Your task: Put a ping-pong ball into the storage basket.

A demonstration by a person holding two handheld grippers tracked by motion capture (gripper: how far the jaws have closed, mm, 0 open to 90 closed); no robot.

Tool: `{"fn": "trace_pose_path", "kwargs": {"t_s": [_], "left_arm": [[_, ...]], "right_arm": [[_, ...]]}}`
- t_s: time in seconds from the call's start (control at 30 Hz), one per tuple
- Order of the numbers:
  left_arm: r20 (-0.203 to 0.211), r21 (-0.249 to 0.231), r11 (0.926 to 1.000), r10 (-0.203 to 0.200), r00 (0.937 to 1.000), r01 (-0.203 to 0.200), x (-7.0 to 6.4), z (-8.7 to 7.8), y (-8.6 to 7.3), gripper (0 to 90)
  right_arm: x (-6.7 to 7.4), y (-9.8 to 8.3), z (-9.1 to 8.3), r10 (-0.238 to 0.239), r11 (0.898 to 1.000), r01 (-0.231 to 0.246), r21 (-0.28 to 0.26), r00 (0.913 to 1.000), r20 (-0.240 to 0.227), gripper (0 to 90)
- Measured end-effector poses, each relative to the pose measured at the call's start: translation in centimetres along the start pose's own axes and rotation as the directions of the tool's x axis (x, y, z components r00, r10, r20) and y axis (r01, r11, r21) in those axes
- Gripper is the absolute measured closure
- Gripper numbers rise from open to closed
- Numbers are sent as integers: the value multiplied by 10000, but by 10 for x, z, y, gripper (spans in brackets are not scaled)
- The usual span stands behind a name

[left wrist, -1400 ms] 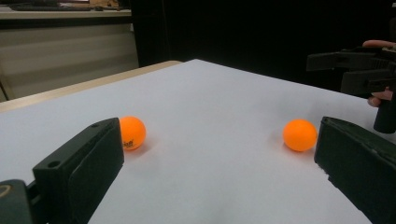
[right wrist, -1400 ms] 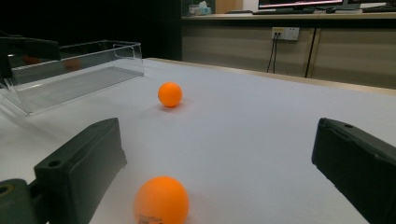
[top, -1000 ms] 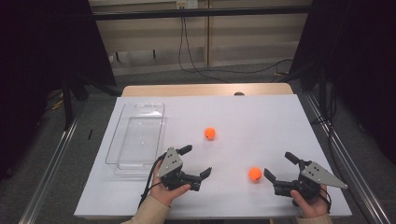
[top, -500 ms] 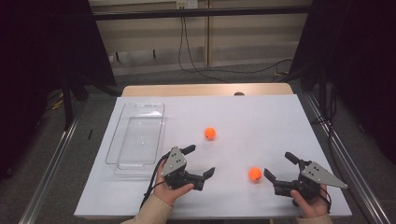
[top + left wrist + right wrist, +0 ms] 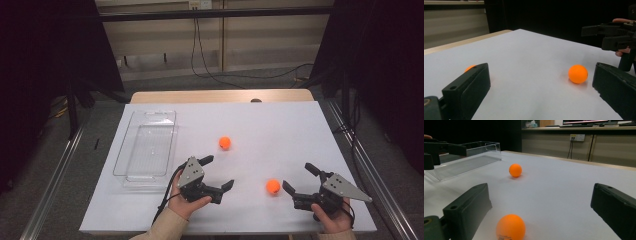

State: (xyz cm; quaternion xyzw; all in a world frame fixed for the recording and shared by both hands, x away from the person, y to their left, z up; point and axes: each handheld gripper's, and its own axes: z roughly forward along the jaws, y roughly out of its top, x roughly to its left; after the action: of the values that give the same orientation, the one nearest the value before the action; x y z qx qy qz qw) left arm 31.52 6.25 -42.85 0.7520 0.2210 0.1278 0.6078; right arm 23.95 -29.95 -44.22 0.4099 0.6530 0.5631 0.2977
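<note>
My right tongs (image 5: 295,179) are spread wide, with the near orange ball (image 5: 273,186) on the white worktop (image 5: 280,130) just at their 9 o'clock, untouched. My left tongs (image 5: 218,172) are released too, holding nothing. The far orange ball (image 5: 225,143) lies at the left tongs' 12 o'clock, and the clear tray (image 5: 145,145) at their 10 o'clock.

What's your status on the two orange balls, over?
Left gripper open, empty. Right gripper open, near ball just ahead of its jaws, not gripped. Far ball loose on the table, clear tray to its left. Nothing in the way.
</note>
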Motion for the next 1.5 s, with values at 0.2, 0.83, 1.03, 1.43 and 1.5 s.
{"fn": "trace_pose_path", "kwargs": {"t_s": [0.2,0.83,1.03,1.43,1.5], "left_arm": [[36,8,10000,-78,10000,78,-1,3,0,14],[236,147,9999,19,9997,-23,-5,13,1,15],[279,176,9998,11,9996,-15,-6,16,1,15],[371,315,9995,-25,9993,14,-9,24,2,15],[395,322,9995,-10,9992,-3,-9,24,2,15]], "right_arm": [[0,0,0,-9,10000,9,-20,10000,-7,19],[0,0,0,-21,10000,21,6,10000,-14,20],[0,0,0,-36,10000,36,15,10000,-6,20],[0,0,0,-29,10000,29,21,10000,-7,20],[0,0,1,-31,10000,31,26,10000,-9,20]]}}
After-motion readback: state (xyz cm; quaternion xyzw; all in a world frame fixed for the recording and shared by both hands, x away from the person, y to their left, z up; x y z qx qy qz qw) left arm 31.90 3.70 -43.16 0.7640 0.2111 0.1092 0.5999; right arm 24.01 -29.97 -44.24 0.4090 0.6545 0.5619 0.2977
